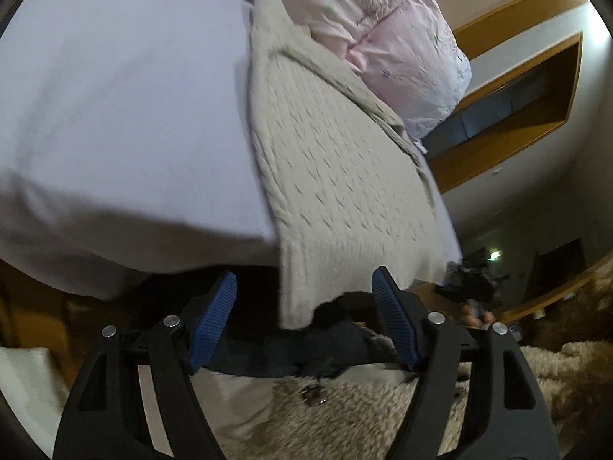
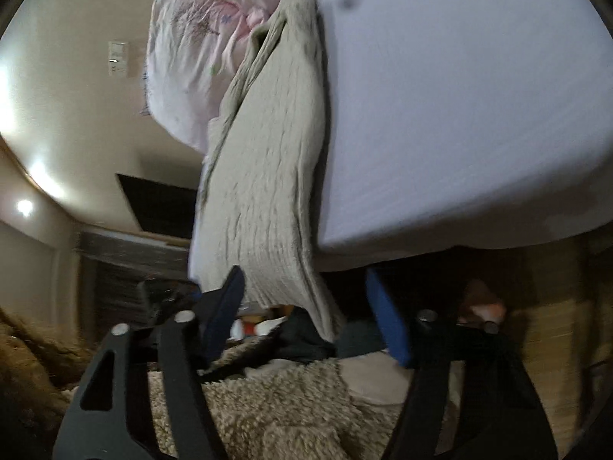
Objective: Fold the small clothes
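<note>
A beige knitted garment (image 1: 337,176) lies along the edge of a bed with a white sheet (image 1: 122,122), its near end hanging over the bed's front edge. My left gripper (image 1: 304,287) is open, its blue pads (image 1: 390,314) on either side of the hanging corner, not touching it. In the right wrist view the same garment (image 2: 268,176) hangs over the edge of the sheet (image 2: 459,115). My right gripper (image 2: 302,287) is open, with the garment's lower hem between its blue pads (image 2: 387,322), apart from them.
A pink flowered pillow (image 1: 402,50) lies at the head of the bed beside the garment, also in the right wrist view (image 2: 191,57). A shaggy beige rug (image 2: 276,414) covers the floor below. Wooden wall shelves (image 1: 517,96) stand beyond the bed.
</note>
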{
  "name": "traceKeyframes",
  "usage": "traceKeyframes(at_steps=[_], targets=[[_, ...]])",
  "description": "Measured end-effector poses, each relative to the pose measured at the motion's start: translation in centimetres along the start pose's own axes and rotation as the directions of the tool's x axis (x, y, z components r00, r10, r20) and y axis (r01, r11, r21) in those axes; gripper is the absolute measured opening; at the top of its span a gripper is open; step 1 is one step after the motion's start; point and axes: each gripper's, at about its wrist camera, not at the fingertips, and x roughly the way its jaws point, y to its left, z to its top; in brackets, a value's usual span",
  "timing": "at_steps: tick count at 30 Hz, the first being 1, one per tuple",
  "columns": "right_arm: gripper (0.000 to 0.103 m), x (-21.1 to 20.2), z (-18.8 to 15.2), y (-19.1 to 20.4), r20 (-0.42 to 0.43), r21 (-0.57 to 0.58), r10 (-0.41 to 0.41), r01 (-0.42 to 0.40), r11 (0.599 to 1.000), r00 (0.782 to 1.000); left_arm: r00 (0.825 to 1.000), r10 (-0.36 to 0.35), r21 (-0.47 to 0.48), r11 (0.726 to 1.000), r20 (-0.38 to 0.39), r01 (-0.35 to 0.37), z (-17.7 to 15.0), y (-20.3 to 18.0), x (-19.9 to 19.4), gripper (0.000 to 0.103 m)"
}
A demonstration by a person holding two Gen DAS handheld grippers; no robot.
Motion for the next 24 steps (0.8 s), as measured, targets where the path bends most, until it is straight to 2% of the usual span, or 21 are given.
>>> traceKeyframes(at_steps=[2,3,4,5,6,7,9,13,17,19,22,23,24], targets=[[0.042,1.0,0.0,-0.1,-0.012,0.000,0.045,-0.045,0.999,0.999,1.000,-0.022,-0.004,1.000,0.000,0.022,-0.2,-0.1,1.2,0.072],[0.030,1.5,-0.2,-0.2,-0.017,-0.002,0.068,-0.068,0.998,0.998,1.000,-0.031,-0.005,1.000,-0.001,0.031,-0.3,-0.3,1.7,0.065],[0.018,1.8,-0.3,-0.1,-0.021,-0.006,0.084,-0.085,0.996,0.996,0.999,-0.036,-0.010,0.999,-0.005,0.036,-0.3,-0.3,2.1,0.051],[0.012,2.0,-0.5,0.1,-0.026,-0.015,0.102,-0.103,0.995,0.994,0.999,-0.042,-0.023,0.999,-0.011,0.042,-0.4,-0.3,2.5,0.040],[0.008,1.9,-0.6,0.1,-0.027,-0.027,0.109,-0.110,0.994,0.994,0.999,-0.046,-0.043,0.998,-0.017,0.045,-0.5,-0.2,2.8,0.019],[0.007,1.7,-0.8,0.8,-0.016,-0.056,0.107,-0.108,0.993,0.994,0.998,-0.052,-0.061,0.997,-0.017,0.051,-0.5,-0.2,2.9,0.009],[0.007,0.7,-0.7,2.6,0.019,-0.119,0.127,-0.124,0.985,0.992,0.997,-0.078,-0.092,0.993,0.004,0.078,-0.3,-0.3,2.4,0.008],[0.007,-2.4,1.4,7.4,0.117,-0.271,0.184,-0.147,0.951,0.976,0.988,-0.123,-0.016,0.992,0.089,0.124,2.5,-3.1,0.0,0.007],[0.007,-3.6,6.8,13.7,0.210,-0.421,0.214,-0.110,0.900,0.954,0.967,-0.130,0.099,0.989,0.218,0.110,10.0,-6.8,-1.9,0.007],[0.007,-3.3,11.1,16.2,0.279,-0.451,0.223,-0.078,0.889,0.934,0.945,-0.092,0.102,0.993,0.314,0.063,15.0,-7.7,-1.6,0.007],[0.007,-1.6,17.7,17.8,0.406,-0.406,0.187,-0.007,0.914,0.895,0.913,-0.006,0.045,0.999,0.407,-0.014,21.0,-7.4,0.4,0.008],[0.007,-1.0,19.7,17.7,0.447,-0.377,0.148,0.036,0.926,0.882,0.901,0.053,0.033,0.997,0.432,-0.074,23.5,-7.4,2.0,0.008],[0.008,0.2,22.0,17.2,0.494,-0.319,0.067,0.109,0.941,0.867,0.894,0.101,0.037,0.991,0.438,-0.130,25.4,-7.3,3.6,0.008]])
